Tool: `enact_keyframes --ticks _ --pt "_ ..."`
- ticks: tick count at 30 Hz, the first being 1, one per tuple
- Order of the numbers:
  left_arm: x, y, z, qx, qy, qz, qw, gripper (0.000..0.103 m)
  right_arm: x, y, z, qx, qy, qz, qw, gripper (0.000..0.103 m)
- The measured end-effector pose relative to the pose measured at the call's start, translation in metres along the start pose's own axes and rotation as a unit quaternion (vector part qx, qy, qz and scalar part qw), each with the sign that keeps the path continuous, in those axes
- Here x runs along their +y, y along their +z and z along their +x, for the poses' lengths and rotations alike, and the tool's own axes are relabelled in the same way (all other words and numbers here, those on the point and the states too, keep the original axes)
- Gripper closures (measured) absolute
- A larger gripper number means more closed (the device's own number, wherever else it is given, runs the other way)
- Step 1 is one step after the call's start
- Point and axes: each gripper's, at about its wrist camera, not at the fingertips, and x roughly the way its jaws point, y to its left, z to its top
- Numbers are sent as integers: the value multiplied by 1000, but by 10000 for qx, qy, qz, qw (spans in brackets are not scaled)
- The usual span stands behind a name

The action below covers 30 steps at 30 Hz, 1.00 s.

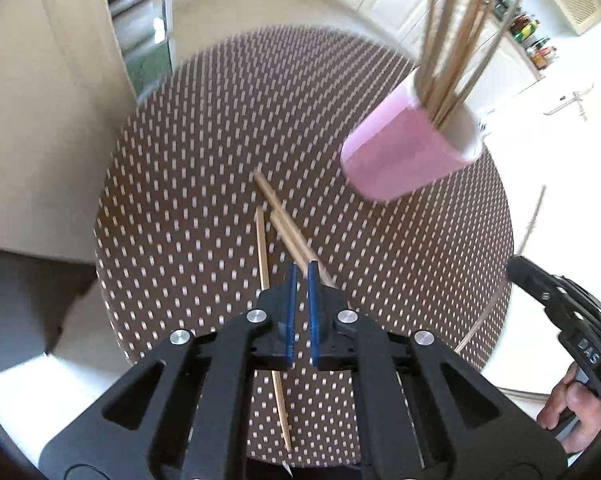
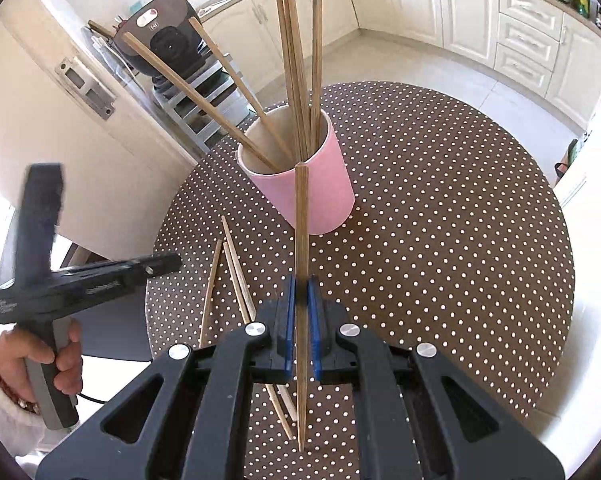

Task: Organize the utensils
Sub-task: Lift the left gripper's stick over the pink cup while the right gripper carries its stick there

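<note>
**Two hand-held grippers above a dotted round table, chopsticks partly sorted**

The right gripper has its blue pads clamped on a single wooden chopstick, which runs straight through the jaws; its blunt end reaches up in front of the pink holder and its pointed end hangs below the pads. The pink holder stands upright on the round table, which is covered in a brown cloth with white dots. Several chopsticks already stand in the holder, some upright and some leaning toward the left of the right wrist view. Three loose chopsticks lie on the cloth just beside the holder, on its near left side.

The left gripper has its blue pads drawn nearly together. Loose chopsticks appear beneath and beyond the pads in the left wrist view, which is blurred; whether any of them is pinched cannot be told. In the right wrist view the left gripper appears at the left, gripped by a hand in a white sleeve. White kitchen cabinets line the far wall.
</note>
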Motion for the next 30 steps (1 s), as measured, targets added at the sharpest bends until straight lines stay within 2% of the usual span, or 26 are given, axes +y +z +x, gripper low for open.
enact_keyframes --ticks 2,4,5,6,10,13,15,17,22,24,27,30 --pt "1 -9 5 121 95 -32 9999 95 4 -4 -2 -8 -23 2 10000 98" --pt "3 -14 13 254 130 -27 9996 72 7 -7 -2 10 -28 3 10000 98" --pt "3 -16 15 233 208 -20 9995 43 8 -9 0 30 -33 5 10000 98" --pt "4 -18 16 174 252 16 9995 40 8 -10 1 48 -38 10 10000 98" --pt "-1 -26 30 322 428 198 9984 44 8 -12 6 113 -18 33 9999 98" --pt "0 -19 49 537 491 140 9973 55 7 -9 12 175 -1 30 9998 98" --pt "-3 -18 64 656 529 133 9964 68 5 -6 18 228 18 35 9997 98" --pt "-2 -15 76 792 598 93 9950 69 3 -3 22 266 37 31 9996 98" --pt "-10 -8 87 705 934 247 9928 71 -1 5 30 350 83 27 9994 98" --pt "-12 -7 87 658 1056 268 9919 81 -3 6 31 356 95 36 9993 98" --pt "-8 -4 84 607 990 80 9932 96 -6 8 31 359 135 73 9992 98" --pt "-2 -2 81 558 821 -11 9951 97 -7 9 29 350 142 79 9993 98"
